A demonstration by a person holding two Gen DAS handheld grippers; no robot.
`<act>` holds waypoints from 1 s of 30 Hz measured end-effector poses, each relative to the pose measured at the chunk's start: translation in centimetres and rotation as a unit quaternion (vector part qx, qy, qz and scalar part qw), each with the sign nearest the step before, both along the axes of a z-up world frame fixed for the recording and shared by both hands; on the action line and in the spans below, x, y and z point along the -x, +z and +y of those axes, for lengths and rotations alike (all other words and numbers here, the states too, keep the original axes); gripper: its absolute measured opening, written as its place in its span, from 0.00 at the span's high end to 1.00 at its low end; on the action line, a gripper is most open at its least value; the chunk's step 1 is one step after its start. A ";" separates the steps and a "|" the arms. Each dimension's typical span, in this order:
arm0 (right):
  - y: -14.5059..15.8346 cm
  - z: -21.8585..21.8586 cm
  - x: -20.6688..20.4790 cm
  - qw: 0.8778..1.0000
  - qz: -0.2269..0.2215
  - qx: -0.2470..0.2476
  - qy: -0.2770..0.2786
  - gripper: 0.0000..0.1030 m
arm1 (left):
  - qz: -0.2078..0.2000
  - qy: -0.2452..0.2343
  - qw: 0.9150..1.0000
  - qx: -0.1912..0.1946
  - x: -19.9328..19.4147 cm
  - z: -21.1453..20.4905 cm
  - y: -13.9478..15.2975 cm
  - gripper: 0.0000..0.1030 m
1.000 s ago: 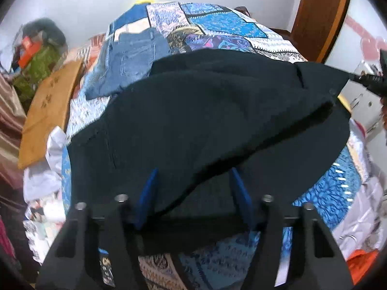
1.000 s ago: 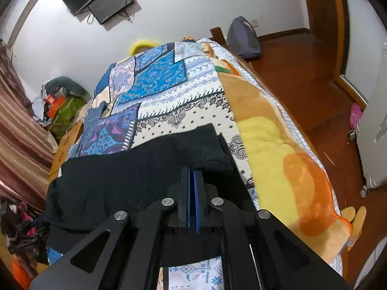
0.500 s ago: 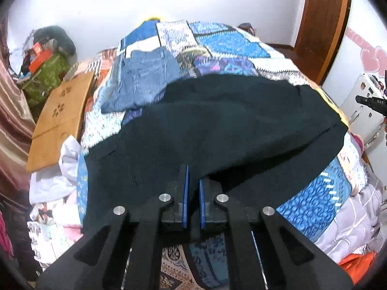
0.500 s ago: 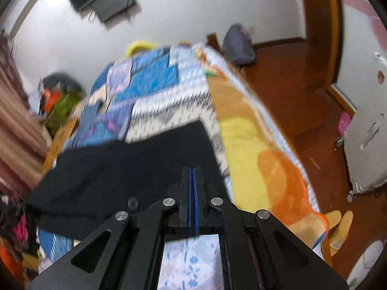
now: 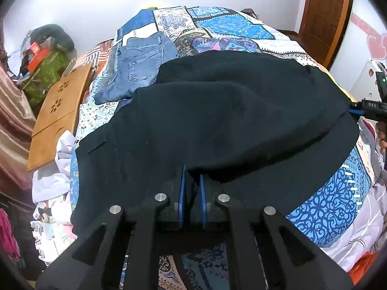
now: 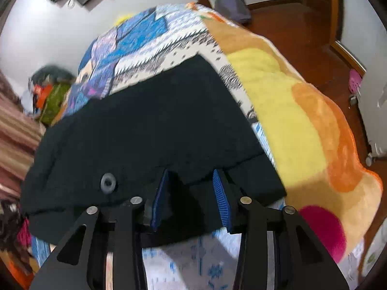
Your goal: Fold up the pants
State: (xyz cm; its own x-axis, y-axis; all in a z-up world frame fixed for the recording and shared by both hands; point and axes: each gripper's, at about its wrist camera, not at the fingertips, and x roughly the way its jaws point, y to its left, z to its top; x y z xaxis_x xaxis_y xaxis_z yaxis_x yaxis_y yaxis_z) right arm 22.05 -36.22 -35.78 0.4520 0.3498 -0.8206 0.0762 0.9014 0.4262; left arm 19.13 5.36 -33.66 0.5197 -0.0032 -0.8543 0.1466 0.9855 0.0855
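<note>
Covering most of the bed [image 5: 333,207], a patchwork quilt [image 5: 225,24] in blues and whites served as the work surface, the bed standing as the landmark in a white-walled room. To the left of the bed lay a wooden board [image 5: 58,111] and a heap of bags and clothes [image 5: 46,58]; on the bed's far left part rested folded blue jeans [image 5: 140,65]. To the right of the bed, bare wooden floor [image 6: 302,31] ran to a brown door [image 5: 324,12], leaving open room along that edge, while an orange and yellow blanket [image 6: 302,120] hung over the bed's right side.

The black pants [image 5: 229,120] lay across the bed's near half, folded over themselves, their near edge close to the bed's front rim. The left hand-held gripper [image 5: 192,188] was clamped on a bunched fold at the pants' near edge. The right hand-held gripper [image 6: 191,193] had its jaws opening, the pants' corner between the blue pads [image 6: 221,200] but no longer pinched, a dark button [image 6: 108,183] just left of it.
</note>
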 end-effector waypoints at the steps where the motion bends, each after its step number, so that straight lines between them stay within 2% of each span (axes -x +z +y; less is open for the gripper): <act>1: -0.2 -0.2 -0.3 1.000 -0.003 -0.004 -0.010 0.66 | 0.000 0.001 1.000 0.002 -0.1 0.0 -0.1 0.92; 3: -0.8 -0.2 -1.0 1.000 -0.004 -0.011 -0.015 0.66 | 0.001 0.003 1.000 0.005 -0.4 0.0 -0.3 0.92; 5: -1.1 0.0 -1.6 1.000 -0.009 -0.003 -0.017 0.72 | 0.001 0.005 1.000 0.004 -0.8 -0.1 -0.3 0.92; 6: -0.9 0.1 -1.8 1.000 -0.012 0.006 -0.018 0.77 | 0.001 0.007 1.000 0.002 -1.0 -0.2 -0.3 0.92; 7: -0.7 0.2 -2.0 1.000 -0.016 0.018 -0.019 0.94 | 0.000 0.008 1.000 -0.001 -1.2 -0.2 -0.3 0.92; 8: -0.6 0.3 -2.1 1.000 -0.018 0.018 -0.017 0.96 | -0.002 0.010 1.000 -0.003 -1.3 -0.2 -0.1 0.92; 11: 0.3 -0.5 -1.9 0.999 -0.028 0.010 -0.021 0.97 | -0.019 0.017 1.000 -0.011 -1.3 -0.2 0.7 0.92; 16: 4.6 -2.3 -0.3 0.996 -0.083 0.011 -0.030 0.98 | -0.054 0.017 0.998 -0.022 -0.9 0.0 3.0 0.93; 22: 8.7 -3.1 1.7 0.991 -0.131 0.012 -0.016 0.98 | -0.051 0.027 0.998 -0.009 -0.5 0.2 4.2 0.93; 26: 8.0 -3.1 2.5 0.992 -0.122 0.016 -0.013 0.98 | -0.043 0.024 0.999 0.006 0.9 0.0 3.8 0.93; 30: 4.9 -2.8 2.2 0.996 -0.082 0.016 -0.023 0.98 | -0.027 0.025 0.999 0.020 2.0 0.0 2.4 0.93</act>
